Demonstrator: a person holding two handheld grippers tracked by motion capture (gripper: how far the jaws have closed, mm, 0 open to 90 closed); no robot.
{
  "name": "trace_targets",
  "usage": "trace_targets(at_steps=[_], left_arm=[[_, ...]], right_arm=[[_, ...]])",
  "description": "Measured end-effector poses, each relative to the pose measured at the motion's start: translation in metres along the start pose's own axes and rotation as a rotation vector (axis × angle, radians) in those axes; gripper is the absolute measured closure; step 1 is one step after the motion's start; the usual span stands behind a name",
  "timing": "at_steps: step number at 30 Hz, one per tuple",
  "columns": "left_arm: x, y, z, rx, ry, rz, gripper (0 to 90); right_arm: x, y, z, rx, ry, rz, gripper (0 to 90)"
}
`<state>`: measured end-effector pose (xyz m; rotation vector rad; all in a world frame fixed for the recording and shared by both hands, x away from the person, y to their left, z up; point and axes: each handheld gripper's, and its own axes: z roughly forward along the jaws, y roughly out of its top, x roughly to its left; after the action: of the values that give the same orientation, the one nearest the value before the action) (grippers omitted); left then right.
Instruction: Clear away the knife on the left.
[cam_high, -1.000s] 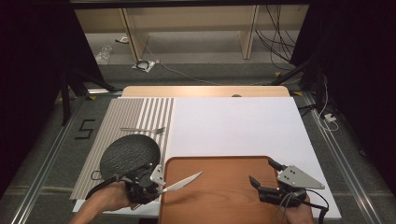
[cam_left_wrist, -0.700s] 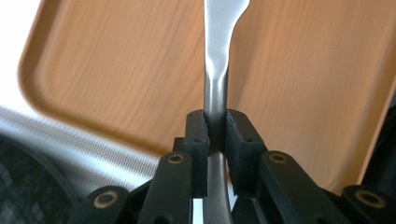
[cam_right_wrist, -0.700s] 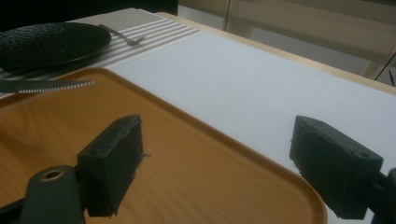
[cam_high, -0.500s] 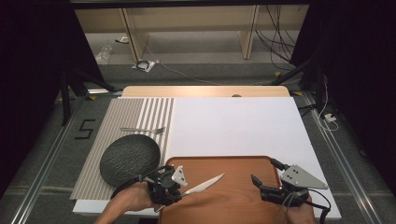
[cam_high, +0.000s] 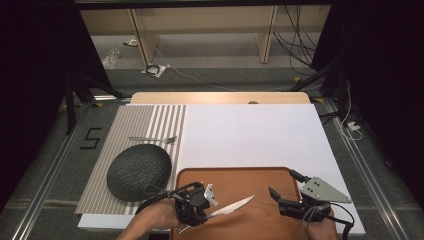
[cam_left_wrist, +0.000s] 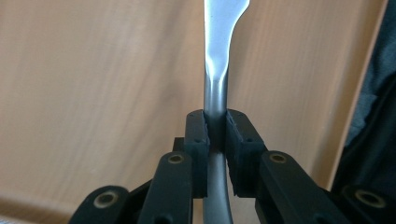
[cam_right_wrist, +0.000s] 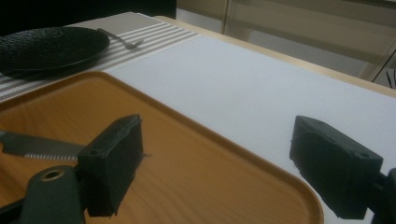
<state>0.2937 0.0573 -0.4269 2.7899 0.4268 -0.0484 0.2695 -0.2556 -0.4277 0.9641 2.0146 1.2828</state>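
Note:
My left gripper (cam_high: 204, 209) is at the front left corner of the brown wooden tray (cam_high: 235, 173) and is shut on a silver knife (cam_high: 236, 204). The serrated blade points right over the tray. In the left gripper view the pads (cam_left_wrist: 200, 135) clamp the knife (cam_left_wrist: 216, 70) at its handle, with the tray (cam_left_wrist: 93, 93) below. My right gripper (cam_high: 282, 182) hovers over the tray's front right part. In the right gripper view the right gripper (cam_right_wrist: 222, 163) stands open with nothing between its fingers, and the knife (cam_right_wrist: 37, 147) shows at the left.
A black textured plate (cam_high: 139, 172) lies on the striped mat (cam_high: 150, 120) left of the tray, with a fork (cam_high: 152, 139) beyond it. A white sheet (cam_high: 250, 132) covers the table behind the tray. The plate (cam_right_wrist: 46, 46) and fork (cam_right_wrist: 123, 42) sit far left.
My left gripper has carried the knife to the right, from beside the plate's edge to over the tray's front left. The right gripper has stayed where it was.

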Motion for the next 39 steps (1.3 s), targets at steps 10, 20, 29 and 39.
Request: trace_targets(at_steps=[10, 20, 29, 39], left_arm=[[-0.011, 0.002, 0.022, 0.080, -0.022, 0.041, 79.5], [-0.015, -0.002, 0.030, 0.123, -0.031, 0.041, 79.2], [-0.021, 0.000, 0.024, 0.054, -0.031, 0.046, 57.1], [-0.028, 0.008, 0.021, -0.128, 0.016, 0.087, 79.2]], right_arm=[[0.000, 0.000, 0.000, 0.001, 0.001, -0.002, 18.4], [0.001, -0.001, 0.000, 0.011, 0.006, -0.011, 18.5], [0.001, -0.001, 0.000, 0.013, 0.008, -0.018, 18.5], [0.002, -0.001, 0.000, 0.011, 0.007, -0.019, 18.5]])
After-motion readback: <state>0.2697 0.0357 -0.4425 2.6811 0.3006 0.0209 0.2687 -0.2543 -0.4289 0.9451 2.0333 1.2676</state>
